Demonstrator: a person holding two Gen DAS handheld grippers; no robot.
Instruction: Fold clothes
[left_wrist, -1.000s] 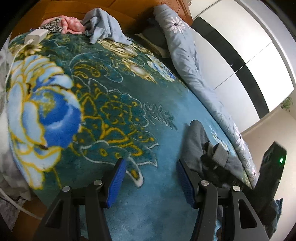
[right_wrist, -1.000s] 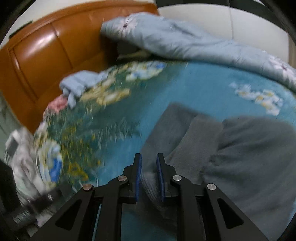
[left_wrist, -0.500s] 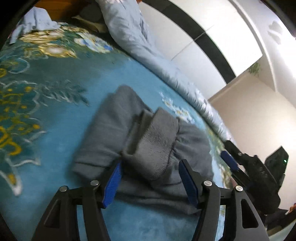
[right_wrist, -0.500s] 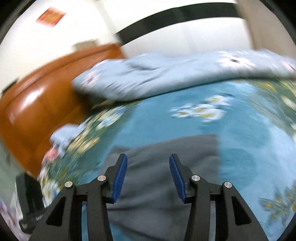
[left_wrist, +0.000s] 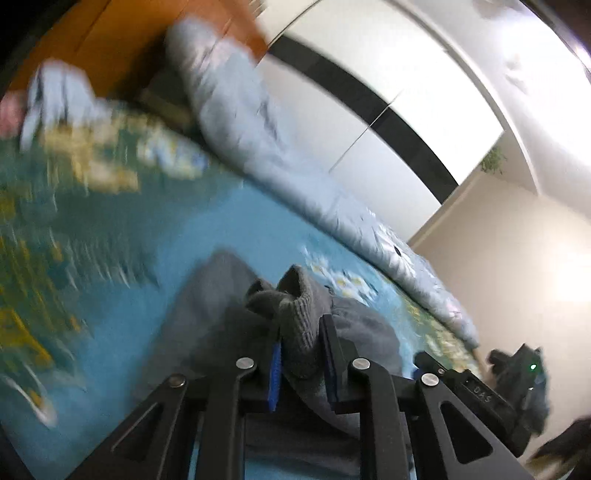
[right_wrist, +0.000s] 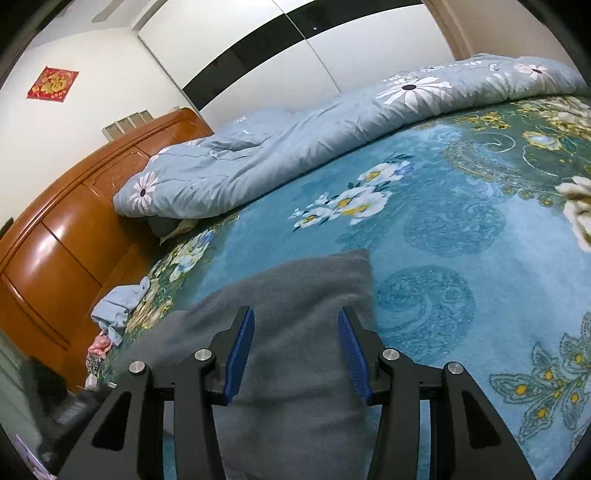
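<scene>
The garment (right_wrist: 295, 314) lies on the bed blanket (right_wrist: 443, 229), near its front edge. Behind it, along the far side of the bed, lies the rolled quilt (right_wrist: 295, 147). The headboard (right_wrist: 55, 251) stands at the left end of the bed. Before the headboard, a small pile of clothes (right_wrist: 118, 306) lies on the blanket, left of the garment. Behind the quilt stands the wardrobe wall (right_wrist: 332, 48). In the left wrist view, the garment's cuff (left_wrist: 299, 317) rises between the pads of the left claw (left_wrist: 301, 360).

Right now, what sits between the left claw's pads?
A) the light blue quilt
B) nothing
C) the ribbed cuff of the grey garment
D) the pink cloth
C: the left claw is closing with the grey garment's ribbed cuff bunched between its blue pads.
</scene>
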